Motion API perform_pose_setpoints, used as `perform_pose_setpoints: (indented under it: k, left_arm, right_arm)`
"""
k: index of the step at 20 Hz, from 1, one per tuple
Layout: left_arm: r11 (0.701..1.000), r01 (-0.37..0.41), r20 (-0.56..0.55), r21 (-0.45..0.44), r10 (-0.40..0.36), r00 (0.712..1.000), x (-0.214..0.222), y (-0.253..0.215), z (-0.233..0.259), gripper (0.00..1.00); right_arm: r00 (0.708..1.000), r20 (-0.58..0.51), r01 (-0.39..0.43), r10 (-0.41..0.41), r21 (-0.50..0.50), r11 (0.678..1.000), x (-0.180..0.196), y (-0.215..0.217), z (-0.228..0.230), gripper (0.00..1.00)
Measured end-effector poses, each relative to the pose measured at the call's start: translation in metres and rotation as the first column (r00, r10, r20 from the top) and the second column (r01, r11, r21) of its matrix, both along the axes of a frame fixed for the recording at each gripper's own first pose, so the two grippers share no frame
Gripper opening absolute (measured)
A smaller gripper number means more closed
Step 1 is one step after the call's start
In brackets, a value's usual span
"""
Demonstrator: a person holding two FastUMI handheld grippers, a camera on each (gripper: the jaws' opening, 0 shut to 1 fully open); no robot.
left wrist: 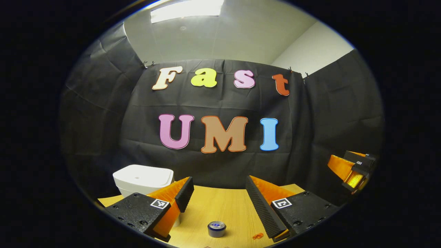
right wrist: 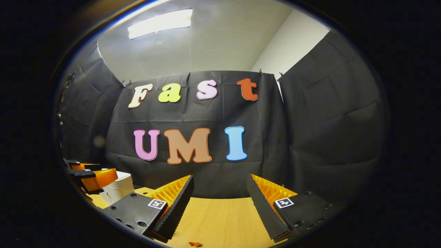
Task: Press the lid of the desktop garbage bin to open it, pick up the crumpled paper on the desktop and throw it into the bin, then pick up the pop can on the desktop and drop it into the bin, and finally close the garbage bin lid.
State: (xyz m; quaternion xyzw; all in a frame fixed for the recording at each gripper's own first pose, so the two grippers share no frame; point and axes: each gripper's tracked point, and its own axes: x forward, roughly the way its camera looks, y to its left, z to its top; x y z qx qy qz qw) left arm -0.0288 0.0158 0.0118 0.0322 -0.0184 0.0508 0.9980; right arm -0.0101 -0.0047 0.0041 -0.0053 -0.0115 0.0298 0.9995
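1. Above the wooden worktop (left wrist: 220, 206), the closed white bin (left wrist: 143, 179) sits far left.
2. Left tongs (left wrist: 217, 193) and right tongs (right wrist: 220, 193) are both spread wide, gripping nothing.
3. Pop can (left wrist: 216, 229) stands upright near the left tongs.

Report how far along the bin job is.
Nothing looks done: the bin lid is closed and the can stands on the table. Left gripper and right gripper are open, holding nothing. Everything remains; I can't spot the paper.
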Motion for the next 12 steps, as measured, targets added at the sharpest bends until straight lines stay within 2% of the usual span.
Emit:
perform_pose_setpoints:
  k: [12]
  left_arm:
    - [0.999,-0.018,-0.001,0.047,0.018,1.0,0.0061,0.0094,0.001,0.92]
  right_arm:
    - [1.0,-0.025,-0.008,0.007,-0.021,1.0,0.0042,0.0051,-0.006,0.98]
